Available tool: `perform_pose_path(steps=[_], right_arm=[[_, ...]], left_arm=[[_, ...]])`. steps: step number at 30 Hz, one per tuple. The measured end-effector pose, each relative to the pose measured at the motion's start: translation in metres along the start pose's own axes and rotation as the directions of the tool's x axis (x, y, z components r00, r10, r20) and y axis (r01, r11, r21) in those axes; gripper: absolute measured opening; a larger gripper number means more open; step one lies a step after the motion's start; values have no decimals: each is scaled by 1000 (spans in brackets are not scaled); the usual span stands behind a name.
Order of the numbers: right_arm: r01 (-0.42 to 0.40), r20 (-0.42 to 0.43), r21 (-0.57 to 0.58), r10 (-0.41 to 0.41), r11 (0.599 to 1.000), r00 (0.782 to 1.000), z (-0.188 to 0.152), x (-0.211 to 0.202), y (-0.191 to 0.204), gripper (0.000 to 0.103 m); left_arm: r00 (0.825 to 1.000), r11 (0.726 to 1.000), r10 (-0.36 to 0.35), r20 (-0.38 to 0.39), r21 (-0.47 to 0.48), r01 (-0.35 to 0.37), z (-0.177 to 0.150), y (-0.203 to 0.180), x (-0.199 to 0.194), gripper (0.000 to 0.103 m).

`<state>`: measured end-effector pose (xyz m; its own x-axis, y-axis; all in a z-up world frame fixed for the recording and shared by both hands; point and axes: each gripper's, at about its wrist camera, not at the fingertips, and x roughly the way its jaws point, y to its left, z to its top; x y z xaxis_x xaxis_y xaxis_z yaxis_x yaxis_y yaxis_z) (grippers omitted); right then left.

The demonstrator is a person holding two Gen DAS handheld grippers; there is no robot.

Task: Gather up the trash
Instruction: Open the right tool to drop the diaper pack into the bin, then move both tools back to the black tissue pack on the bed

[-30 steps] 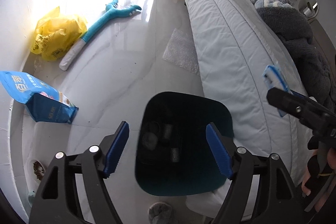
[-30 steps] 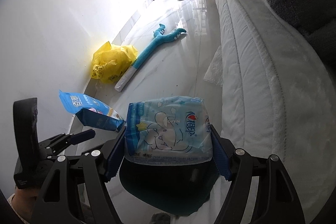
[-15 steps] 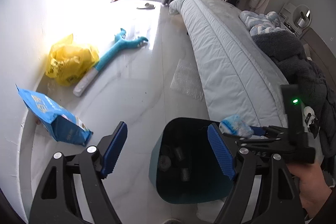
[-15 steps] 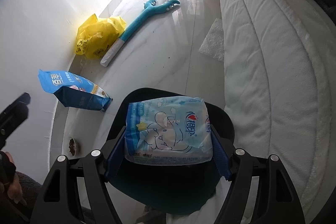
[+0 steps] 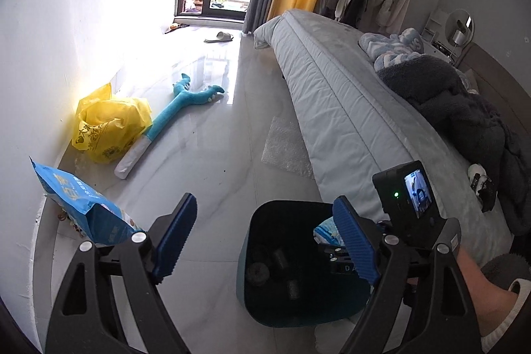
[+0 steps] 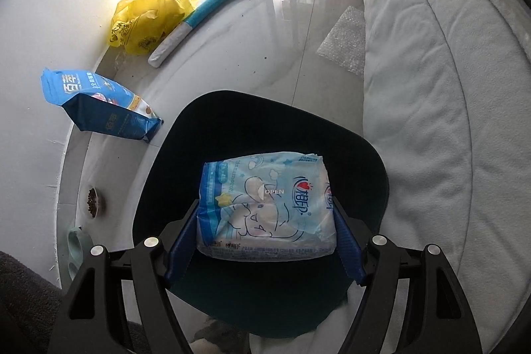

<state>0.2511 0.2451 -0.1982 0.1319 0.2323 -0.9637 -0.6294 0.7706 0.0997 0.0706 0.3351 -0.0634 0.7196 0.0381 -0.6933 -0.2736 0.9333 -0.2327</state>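
Note:
My right gripper (image 6: 265,238) is shut on a light blue wet-wipe pack (image 6: 265,204) and holds it directly over the open mouth of the dark teal trash bin (image 6: 232,121). In the left wrist view the bin (image 5: 252,304) stands on the floor beside the bed, with a few dark items inside, and the pack (image 5: 327,233) shows at its right rim behind my finger. My left gripper (image 5: 265,241) is open and empty, above the floor just left of the bin.
A blue snack bag (image 5: 83,208), a yellow plastic bag (image 5: 106,125), a blue plush toy (image 5: 179,111) and a bubble-wrap sheet (image 5: 285,148) lie on the floor. The bed (image 5: 348,108) runs along the right. A small dish (image 6: 93,201) sits by the wall.
My right gripper has carried the pack forward and down over the bin's opening. My left gripper has tilted up and drawn back, so the bin sits lower right in its view.

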Motion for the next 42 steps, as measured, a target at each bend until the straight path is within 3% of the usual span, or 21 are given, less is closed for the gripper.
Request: perform_pose_path(steps=[2,7,12,19,24,31,34,42], right_arm=[[-26,-12,-10,26,1000,1000,-3,-1,3,77],[1,31,-54,0,999,1000,1,-13,9,91],[-12,113,-39,16,999,994,1,-32,9,94],[6,142,-35,-1,999,990,-11,-38,0,96],[-17,231,-37,25,999,973,-19,-60,-14,99],[-12,382,-19,19,1000,924,-37,-99,-35,99],[44,452,-17,-32,999,891,-49,-116,-46,99],[166,537,-8,-136,986,832,-76,-159,-97,99]], left_arm=[[999,1000,2,49,8,-2,5,-4,-11,86],[993,999,22,119,38,-27,17,-15,-26,86],[986,999,-4,168,43,-4,20,-23,-37,86],[982,998,-31,189,54,21,25,-33,-36,86],[976,996,-74,204,68,61,33,-46,-35,88],[967,989,-130,217,103,110,32,-77,-39,91],[966,985,-142,216,125,117,31,-90,-38,92],[962,973,-196,190,161,167,33,-128,-24,92]])
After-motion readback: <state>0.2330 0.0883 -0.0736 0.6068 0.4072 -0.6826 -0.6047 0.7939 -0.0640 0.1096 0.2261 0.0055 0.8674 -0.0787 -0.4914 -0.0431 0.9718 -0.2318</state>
